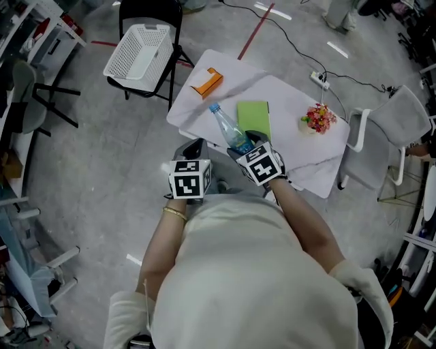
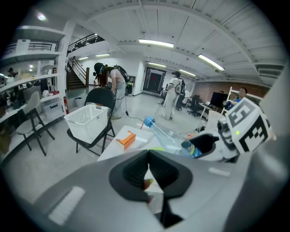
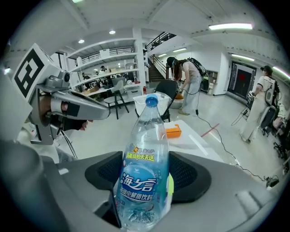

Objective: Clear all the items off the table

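1. Over the near edge of the table [image 1: 300, 102], the right gripper [image 1: 243, 142] has its jaws clamped on the lower body of a clear plastic bottle [image 3: 144, 172] with a blue label and a blue cap.
2. The bottle leans with its cap toward the middle of the table. Whether its base touches the tabletop cannot be told.
3. Just off the table's near edge, left of the bottle, the left gripper [image 2: 148, 168] has its jaws pressed together, with nothing gripped.
4. A flat green pad [image 1: 253, 116] lies near the middle of the table, just beyond the bottle.
5. An orange box [image 1: 207, 83] sits near the table's far left corner.
6. A small bunch of flowers [image 1: 318, 118] rests toward the table's right side, well apart from the pad.
7. Beyond the table's far left corner, a white basket [image 1: 160, 58] stands on the seat of a black folding chair [image 1: 153, 13].
8. A white chair [image 1: 381, 136] stands just beside the table's right edge.
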The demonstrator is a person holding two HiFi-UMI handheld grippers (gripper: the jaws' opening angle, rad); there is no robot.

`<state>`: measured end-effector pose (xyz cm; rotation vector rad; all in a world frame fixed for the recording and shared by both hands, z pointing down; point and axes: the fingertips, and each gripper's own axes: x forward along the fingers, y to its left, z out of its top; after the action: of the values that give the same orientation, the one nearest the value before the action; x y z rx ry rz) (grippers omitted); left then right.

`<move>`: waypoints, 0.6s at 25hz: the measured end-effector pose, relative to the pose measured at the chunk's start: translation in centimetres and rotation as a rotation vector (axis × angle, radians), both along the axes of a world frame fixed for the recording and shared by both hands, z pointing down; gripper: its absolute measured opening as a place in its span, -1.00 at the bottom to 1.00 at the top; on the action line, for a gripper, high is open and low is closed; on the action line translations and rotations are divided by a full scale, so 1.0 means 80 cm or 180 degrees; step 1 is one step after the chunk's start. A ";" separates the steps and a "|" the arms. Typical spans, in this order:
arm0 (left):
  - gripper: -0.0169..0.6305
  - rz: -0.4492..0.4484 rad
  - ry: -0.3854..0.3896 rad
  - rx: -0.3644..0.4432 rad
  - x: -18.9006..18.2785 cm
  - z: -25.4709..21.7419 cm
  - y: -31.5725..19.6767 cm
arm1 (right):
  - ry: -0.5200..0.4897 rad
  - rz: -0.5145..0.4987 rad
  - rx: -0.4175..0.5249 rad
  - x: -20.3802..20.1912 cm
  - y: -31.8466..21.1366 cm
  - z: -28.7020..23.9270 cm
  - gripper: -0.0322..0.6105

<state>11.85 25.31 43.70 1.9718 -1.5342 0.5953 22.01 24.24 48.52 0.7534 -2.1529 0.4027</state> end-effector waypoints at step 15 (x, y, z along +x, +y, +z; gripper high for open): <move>-0.92 -0.0302 0.0059 0.0050 -0.073 -0.012 -0.019 | -0.0070 -0.0159 0.0024 -0.067 -0.029 -0.022 0.09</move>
<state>6.01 23.82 42.76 1.8989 -1.6156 0.5257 16.67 21.94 46.76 0.7009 -2.1904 0.3786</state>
